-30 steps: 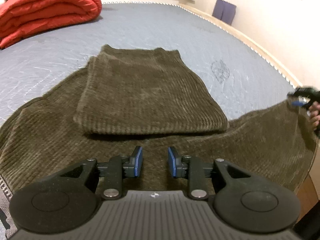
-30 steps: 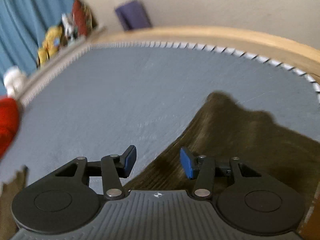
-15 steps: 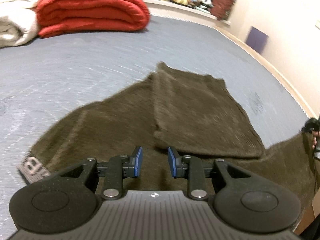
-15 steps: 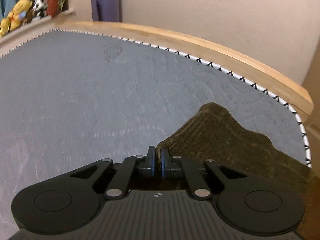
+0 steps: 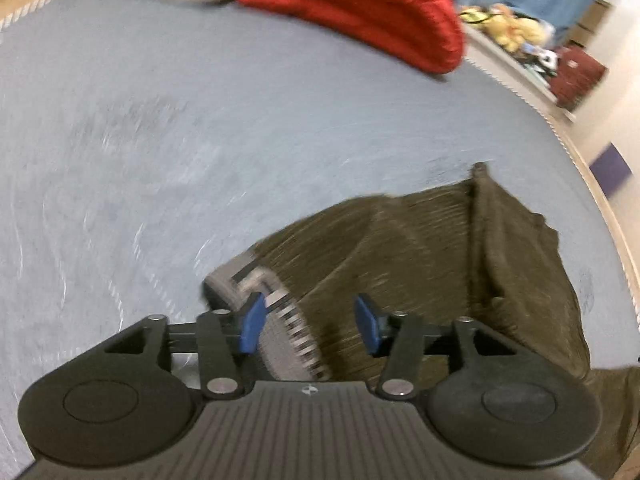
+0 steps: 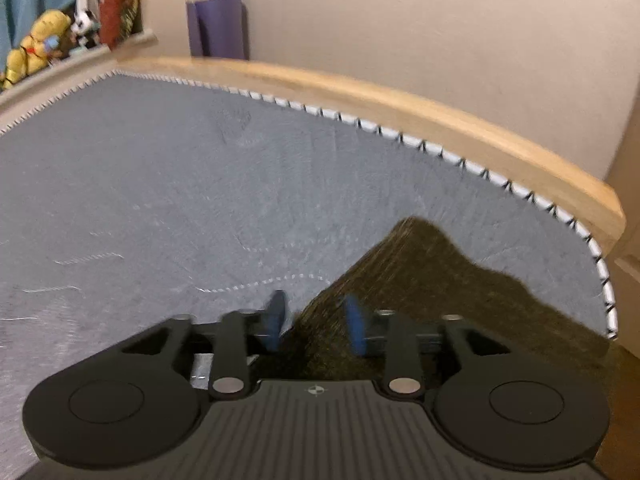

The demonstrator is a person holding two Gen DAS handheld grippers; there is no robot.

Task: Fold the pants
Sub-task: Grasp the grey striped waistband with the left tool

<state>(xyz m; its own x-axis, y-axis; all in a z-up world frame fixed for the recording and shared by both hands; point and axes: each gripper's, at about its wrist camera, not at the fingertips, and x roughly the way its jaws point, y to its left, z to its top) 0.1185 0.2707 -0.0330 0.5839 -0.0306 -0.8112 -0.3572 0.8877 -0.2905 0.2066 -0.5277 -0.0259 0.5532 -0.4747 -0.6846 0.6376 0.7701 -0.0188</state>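
1. Spread on the grey bed (image 5: 240, 128): brown corduroy pants (image 5: 420, 248), partly folded, long axis running away to the right in the left view.
2. Left gripper (image 5: 310, 322): jaws just opened, straddling the waistband corner (image 5: 276, 312) (pads not pressing).
3. Right gripper (image 6: 316, 326): jaws just reopened, astride the opposite pants edge, gripping nothing.

The left gripper (image 5: 310, 322) hangs over the waistband (image 5: 280, 320) end of the brown corduroy pants (image 5: 420, 248), its jaws just opened wide, pads clear of the cloth. The pants lie partly folded on the grey mattress (image 5: 200, 140) (a red quilt (image 5: 360, 4) sits beyond).
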